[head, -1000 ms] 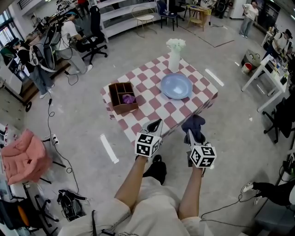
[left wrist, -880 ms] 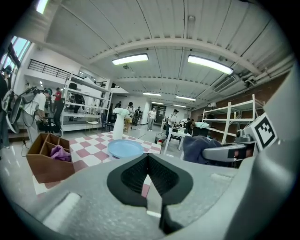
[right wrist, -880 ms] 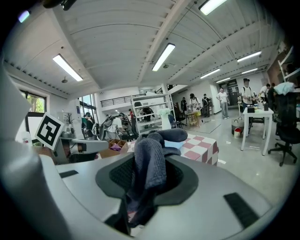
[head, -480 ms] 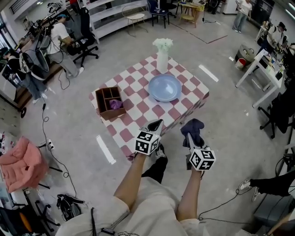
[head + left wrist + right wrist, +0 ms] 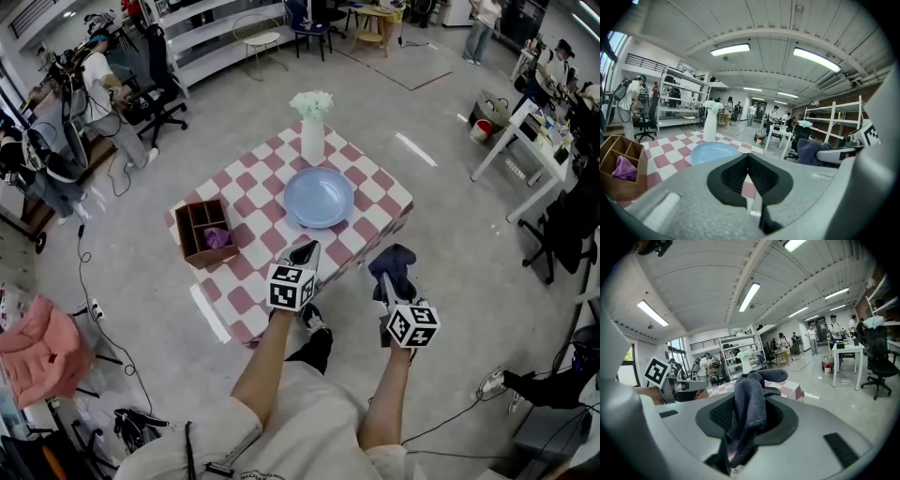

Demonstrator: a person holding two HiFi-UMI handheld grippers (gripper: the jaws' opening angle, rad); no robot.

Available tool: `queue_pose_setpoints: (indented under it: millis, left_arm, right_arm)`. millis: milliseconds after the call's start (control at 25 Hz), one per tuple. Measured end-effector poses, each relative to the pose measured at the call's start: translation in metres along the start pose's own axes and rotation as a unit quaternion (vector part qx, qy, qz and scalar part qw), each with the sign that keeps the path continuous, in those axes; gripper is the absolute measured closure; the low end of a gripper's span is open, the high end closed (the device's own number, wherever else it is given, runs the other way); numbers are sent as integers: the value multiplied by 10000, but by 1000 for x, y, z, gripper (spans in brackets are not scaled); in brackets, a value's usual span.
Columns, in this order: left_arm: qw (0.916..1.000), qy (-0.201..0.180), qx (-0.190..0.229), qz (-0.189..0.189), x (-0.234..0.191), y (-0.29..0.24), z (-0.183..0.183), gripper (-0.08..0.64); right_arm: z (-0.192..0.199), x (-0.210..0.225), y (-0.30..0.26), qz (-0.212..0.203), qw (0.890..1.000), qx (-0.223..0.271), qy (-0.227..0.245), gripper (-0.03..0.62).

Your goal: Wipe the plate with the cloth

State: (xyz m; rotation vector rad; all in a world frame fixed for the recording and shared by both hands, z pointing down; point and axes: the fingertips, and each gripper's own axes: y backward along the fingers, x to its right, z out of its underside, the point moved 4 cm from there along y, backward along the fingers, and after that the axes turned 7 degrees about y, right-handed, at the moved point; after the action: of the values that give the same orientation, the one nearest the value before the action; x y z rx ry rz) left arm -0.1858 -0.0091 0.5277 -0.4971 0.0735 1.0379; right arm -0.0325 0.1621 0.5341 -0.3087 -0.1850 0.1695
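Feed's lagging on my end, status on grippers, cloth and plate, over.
Left hand-held gripper shut, empty. Right hand-held gripper shut on dark cloth. Blue plate on checkered table, neither gripper at it yet. Nothing in the way; vase beyond plate.

Ahead of me stands the table (image 5: 255, 217). The plate (image 5: 319, 197) lies near its middle, and the vase (image 5: 312, 141) stands upright just behind the plate, toward the far corner. The divided box (image 5: 200, 257) sits on the table's left side, apart from the plate, with a small piece of fabric (image 5: 217, 237) in one of its compartments. My left gripper (image 5: 306, 251) is over the table's near edge, in front of the plate. My right gripper (image 5: 387, 281) is off the table, right of the near edge, with the cloth (image 5: 397, 261) between its jaws.
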Motion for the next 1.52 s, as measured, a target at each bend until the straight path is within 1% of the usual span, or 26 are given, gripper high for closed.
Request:
queue_pose_setpoints:
  millis: [240,440,640,800,1000,1080,1320,1400,1520]
  left_arm:
    - [9998,122,69,-111,-22,-34,-27,551]
    - [9978,416,122,-499,-74,-39,-41,551]
    - [9936,676,35,-906,-126,-43,-40,551]
    - [9897,938,-150,-1072,-152,-58,-32,551]
    - [9806,1383,-206,-1375,-190,-70,-24,551]
    - [9779,1538,-221,-1398,-196,-82,-23,551]
    - [9772,1646,-431,-1270,-206,-119,-20,551]
    - [9764,1679,-356,-1314,-214,-129,-25,551]
    - [9719,1841,-204,-1453,-228,-135,-32,551]
  right_arm:
    - [-28,25,-46,-104,9999,-37,51,469]
    - [-45,23,-96,-359,9992,-124,123,469]
    - [-46,12,-149,-665,9973,-267,142,468]
    - [-41,10,-184,-928,9938,-557,241,468]
    - [-41,-1,-235,-1297,9861,-890,535,468]
    - [-48,2,-249,-1357,9841,-955,632,468]
    - [-55,14,-290,-1481,9802,-1115,700,468]
    - [-57,14,-308,-1577,9777,-1155,768,468]
    - [-63,8,-327,-1735,9726,-1237,926,468]
